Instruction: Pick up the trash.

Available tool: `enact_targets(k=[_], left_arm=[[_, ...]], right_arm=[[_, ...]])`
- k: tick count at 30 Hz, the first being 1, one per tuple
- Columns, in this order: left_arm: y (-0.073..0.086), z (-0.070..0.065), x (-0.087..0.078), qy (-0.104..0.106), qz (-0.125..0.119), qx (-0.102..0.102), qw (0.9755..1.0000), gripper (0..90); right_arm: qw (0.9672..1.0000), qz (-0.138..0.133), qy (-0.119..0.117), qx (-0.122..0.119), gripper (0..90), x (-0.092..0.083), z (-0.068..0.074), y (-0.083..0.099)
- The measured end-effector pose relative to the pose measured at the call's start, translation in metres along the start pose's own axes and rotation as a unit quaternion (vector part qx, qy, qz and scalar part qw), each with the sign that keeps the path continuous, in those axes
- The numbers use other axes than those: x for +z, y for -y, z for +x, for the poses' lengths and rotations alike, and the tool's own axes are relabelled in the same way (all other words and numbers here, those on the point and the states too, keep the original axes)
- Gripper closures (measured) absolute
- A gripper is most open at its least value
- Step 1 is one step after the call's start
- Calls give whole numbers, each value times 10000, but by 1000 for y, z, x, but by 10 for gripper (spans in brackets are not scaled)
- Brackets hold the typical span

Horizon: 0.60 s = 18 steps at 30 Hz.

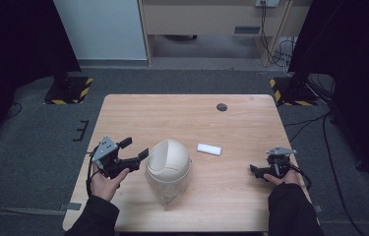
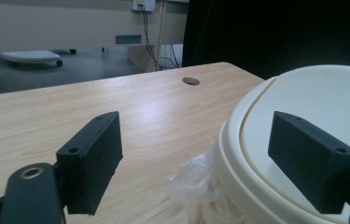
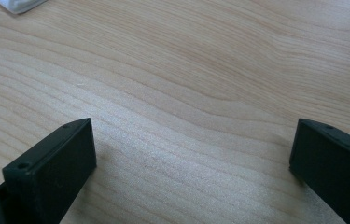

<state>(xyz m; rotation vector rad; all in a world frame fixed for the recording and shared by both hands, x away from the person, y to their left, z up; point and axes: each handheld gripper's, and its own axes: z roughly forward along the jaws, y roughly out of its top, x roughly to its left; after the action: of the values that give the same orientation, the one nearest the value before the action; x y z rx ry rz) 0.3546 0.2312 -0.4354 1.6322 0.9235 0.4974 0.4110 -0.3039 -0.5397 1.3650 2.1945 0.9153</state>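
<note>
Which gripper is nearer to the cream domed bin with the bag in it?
Left. The left gripper is open right beside the cream bin, one jaw almost at its lid. The right gripper is open over bare table, well off to the bin's other side.

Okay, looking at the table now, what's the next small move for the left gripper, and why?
Probably ease the left gripper a little further toward the cream lidded bin and settle its jaws around the rim. They stand open beside the bin, one over the lid, nothing held. The plastic liner sticks out below. The right gripper waits open over bare table.
</note>
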Motion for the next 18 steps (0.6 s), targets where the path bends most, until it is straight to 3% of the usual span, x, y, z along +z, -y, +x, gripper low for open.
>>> enact_targets(k=[9, 18], left_arm=[[3, -6, 8, 105, 329, 172, 9993, 151], [-3, -15, 21, 224, 666, 500, 9963, 142]], right_arm=[[10000, -2, -4, 2, 6, 0, 0, 0], [10000, -1, 4, 2, 5, 0, 0, 0]])
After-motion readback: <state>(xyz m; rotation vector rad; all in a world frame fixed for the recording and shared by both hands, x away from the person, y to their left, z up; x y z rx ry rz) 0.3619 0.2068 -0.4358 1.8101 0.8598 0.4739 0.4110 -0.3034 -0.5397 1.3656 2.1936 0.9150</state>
